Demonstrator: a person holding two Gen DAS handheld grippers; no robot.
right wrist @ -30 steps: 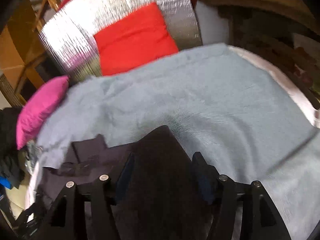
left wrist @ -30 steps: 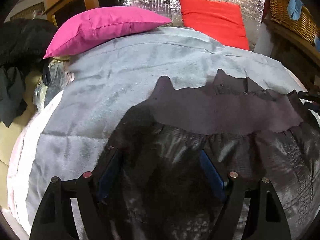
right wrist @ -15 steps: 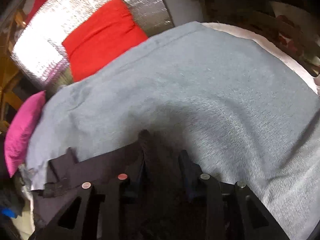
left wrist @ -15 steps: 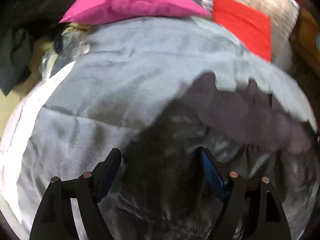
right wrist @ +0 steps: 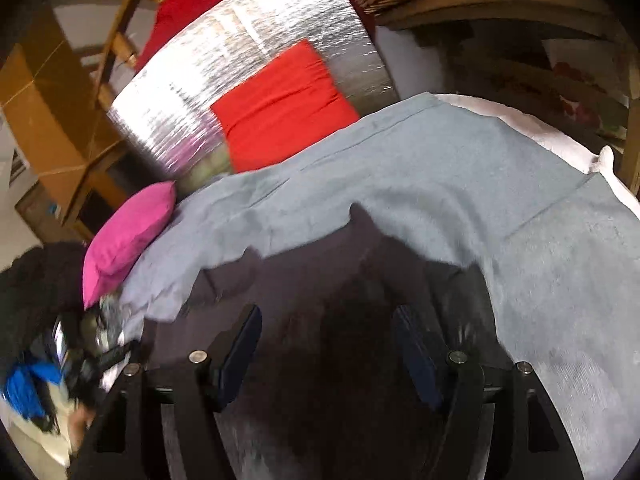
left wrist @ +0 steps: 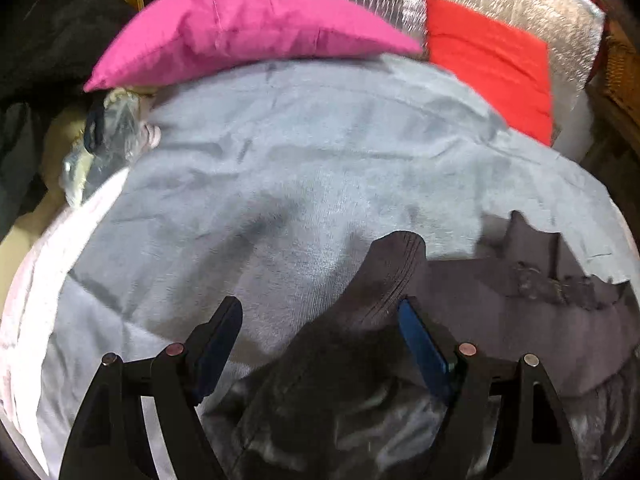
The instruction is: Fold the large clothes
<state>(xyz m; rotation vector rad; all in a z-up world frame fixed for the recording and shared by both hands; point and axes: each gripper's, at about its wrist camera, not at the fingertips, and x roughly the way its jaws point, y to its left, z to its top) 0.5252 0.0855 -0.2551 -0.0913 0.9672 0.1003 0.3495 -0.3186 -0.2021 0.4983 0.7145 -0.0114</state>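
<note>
Lying across the near part of a bed covered by a pale grey-blue fleece blanket [left wrist: 320,168], the dark charcoal garment with a ribbed hem band [left wrist: 500,300] sat half-gathered, one ribbed corner peaked up between the fingers of the left tool [left wrist: 320,312]. That tool stood wide open, its blue-padded jaws apart and gripping nothing, though the cloth brushed the right-hand pad. The right tool [right wrist: 326,332] was likewise spread wide above the garment's dark middle, holding nothing. A magenta pillow [left wrist: 248,32] and a red cushion [left wrist: 492,64] rested at the bed's far edge. The risk looked plain: closing on the raised corner alone could catch a single layer, leaving the fold crooked, and a low pinch might snag the blanket beneath and drag it along.
</note>
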